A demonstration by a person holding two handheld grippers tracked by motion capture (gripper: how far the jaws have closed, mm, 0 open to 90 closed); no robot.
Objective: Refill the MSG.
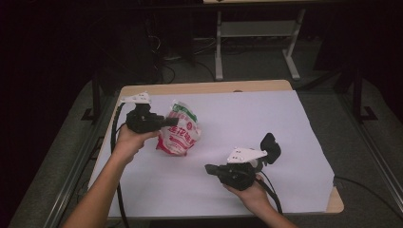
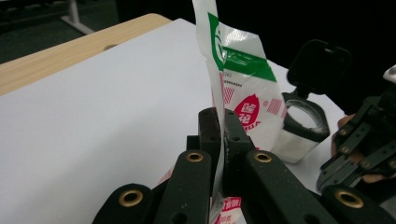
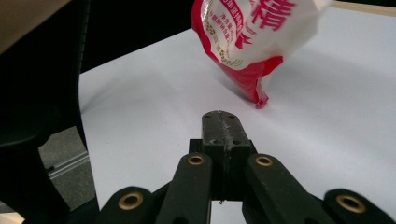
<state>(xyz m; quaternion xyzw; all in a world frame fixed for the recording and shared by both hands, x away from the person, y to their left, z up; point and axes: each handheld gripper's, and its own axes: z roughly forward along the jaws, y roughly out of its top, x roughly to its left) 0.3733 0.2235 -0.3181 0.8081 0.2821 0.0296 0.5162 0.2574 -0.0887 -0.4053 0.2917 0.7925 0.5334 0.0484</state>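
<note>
The left gripper [image 1: 166, 122] is clamped on the upper edge of the bag [image 1: 179, 133], its jaws pinching the thin plastic flat between them, as the left gripper view makes plain [image 2: 223, 135]. The bag [image 2: 243, 93] hangs from that pinch over the left part of the white surface [image 1: 247, 118], and its red bottom corner [image 3: 261, 95] seems to be just touching or just above the sheet; I cannot tell which. Right of the bag, near the middle of the surface, stands a small clear jar [image 2: 301, 130] with its black flip lid [image 1: 270, 146] open. The right gripper [image 1: 209, 168] lies low beside the jar, its jaws pressed together with nothing between them [image 3: 220, 122], pointing toward the bag. The step looks like bringing the bag to the jar to pour. To do it well, keep the left pinch firm, since the film is slick and the weight hangs below; carry the bag without swinging, and line its mouth over the jar before tipping. The right gripper could steady the jar, or lift the bag's bottom corner slowly so the contents run in a thin stream
</note>
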